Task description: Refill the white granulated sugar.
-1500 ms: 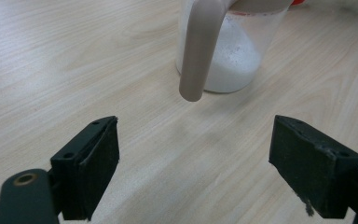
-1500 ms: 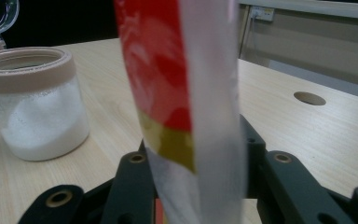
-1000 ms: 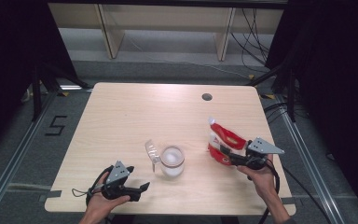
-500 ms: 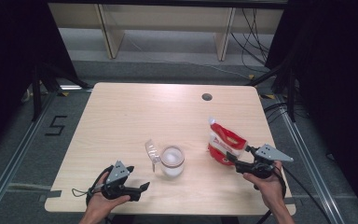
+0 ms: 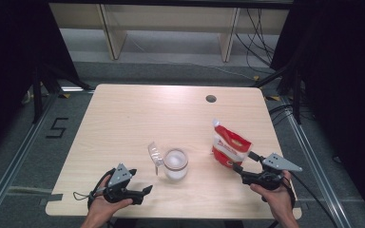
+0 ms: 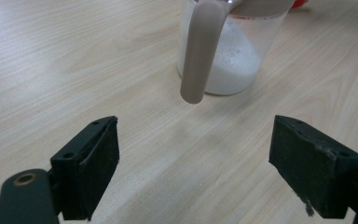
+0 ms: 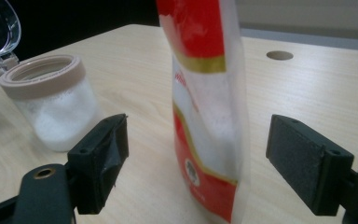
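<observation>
Right jaws: spread wide and just opened further; the red-and-white pouch [image 7: 205,107] stands between the pads but is not pressed by either, so it is released.
Right gripper [image 5: 241,170]: seen in the high view at the near right of the table [image 5: 133,114], held in a hand, pointing left and away toward the pouch [image 5: 229,146].
Left jaws: parted wide over bare wood, nothing between them.
Left gripper [image 5: 142,192]: seen in the high view at the near left edge, held low in a hand, aimed right toward the jar [image 5: 176,164].
Pouch, place: upright on the table just beyond the right gripper, right of the jar and apart from it.
Pouch, look: red top and bottom, gold bands, and a clear middle with white grains; these details are given by the right gripper view, while the high view gives only red and white.
Jar: clear, beige rim, partly filled with white powder [image 7: 58,123]; its hinged lid [image 5: 155,153] is flipped open to the left.
Left gripper view: a beige tab [image 6: 200,46] is seen hanging down the front of the jar [image 6: 233,51].
Far edge: a round hole [image 5: 211,99] is cut in the tabletop.
</observation>
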Available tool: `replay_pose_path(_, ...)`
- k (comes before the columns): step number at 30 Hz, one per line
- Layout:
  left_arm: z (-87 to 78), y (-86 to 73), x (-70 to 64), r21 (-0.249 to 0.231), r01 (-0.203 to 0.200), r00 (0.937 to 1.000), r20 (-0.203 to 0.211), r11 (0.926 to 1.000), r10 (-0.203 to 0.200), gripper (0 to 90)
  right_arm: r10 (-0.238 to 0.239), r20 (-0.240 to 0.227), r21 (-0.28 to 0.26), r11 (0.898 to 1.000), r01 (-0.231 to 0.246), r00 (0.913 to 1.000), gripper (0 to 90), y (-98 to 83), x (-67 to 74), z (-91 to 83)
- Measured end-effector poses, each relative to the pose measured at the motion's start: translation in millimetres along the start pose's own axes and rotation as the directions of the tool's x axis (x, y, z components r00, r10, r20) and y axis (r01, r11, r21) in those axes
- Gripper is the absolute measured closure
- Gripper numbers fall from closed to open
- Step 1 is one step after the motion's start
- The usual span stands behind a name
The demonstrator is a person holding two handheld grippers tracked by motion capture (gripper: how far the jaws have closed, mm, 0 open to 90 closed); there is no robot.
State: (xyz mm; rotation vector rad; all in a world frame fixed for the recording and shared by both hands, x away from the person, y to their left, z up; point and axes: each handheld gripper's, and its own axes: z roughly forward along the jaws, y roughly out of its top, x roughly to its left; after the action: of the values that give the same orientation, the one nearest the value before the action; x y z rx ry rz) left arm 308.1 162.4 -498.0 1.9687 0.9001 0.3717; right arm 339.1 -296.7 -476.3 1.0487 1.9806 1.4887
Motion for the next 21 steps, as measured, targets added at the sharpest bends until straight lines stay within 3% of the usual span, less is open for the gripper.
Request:
replay_pose_path(2,-0.3,0.2,0.7,0.012,-0.009,1.0,-0.002,0.9999,0.009,15.6,0.011,-0.001,0.038,0.999,-0.011,0.9999,21.3,-0.3,3.1,-3.5)
replay_pose_path(3,0.0,0.3,0.6,0.011,-0.007,1.0,-0.002,0.9999,0.007,15.6,-0.019,0.014,0.026,0.999,0.019,0.9997,21.5,-1.1,2.1,-3.2)
replay_pose_path(7,0.1,0.5,-0.2,0.011,0.007,1.0,-0.003,0.9999,-0.007,15.6,0.005,0.017,0.05,0.999,-0.006,0.9998,22.0,-3.3,4.1,-6.8)
replay_pose_path(9,0.2,0.6,0.1,0.007,0.012,0.9999,0.003,0.9999,-0.012,15.5,-0.022,0.025,0.067,0.998,0.02,0.9995,22.4,-4.0,3.8,-8.2)
replay_pose_path(11,0.4,0.7,0.7,0.007,0.007,1.0,0.004,1.0,-0.007,15.5,0.007,0.025,0.073,0.997,-0.009,0.9997,22.4,-5.8,6.0,-9.2)
replay_pose_path(12,0.9,0.8,1.7,0.006,-0.006,1.0,0.003,1.0,0.006,15.5,0.003,0.024,0.085,0.996,-0.005,0.9997,22.3,-5.8,6.8,-10.7)
replay_pose_path(17,2.0,2.0,0.0,0.001,0.017,0.9999,0.0,0.9999,-0.017,15.5,-0.002,0.023,0.117,0.993,0.0,0.9997,22.8,-9.2,11.0,-12.8)
replay_pose_path(18,2.0,2.1,0.3,0.005,0.018,0.9998,0.005,0.9998,-0.018,15.6,-0.024,0.018,0.118,0.993,0.021,0.9996,22.7,-10.2,9.1,-13.0)
replay_pose_path(20,2.8,2.6,1.0,0.0,0.007,0.9999,0.011,1.0,-0.007,15.5,0.006,0.02,0.13,0.992,-0.008,0.9998,22.3,-11.1,10.3,-14.6)
replay_pose_path(21,3.2,2.8,0.9,-0.001,0.008,0.9999,0.011,1.0,-0.008,15.5,-0.004,0.021,0.126,0.992,0.002,0.9998,22.3,-11.6,8.9,-15.0)
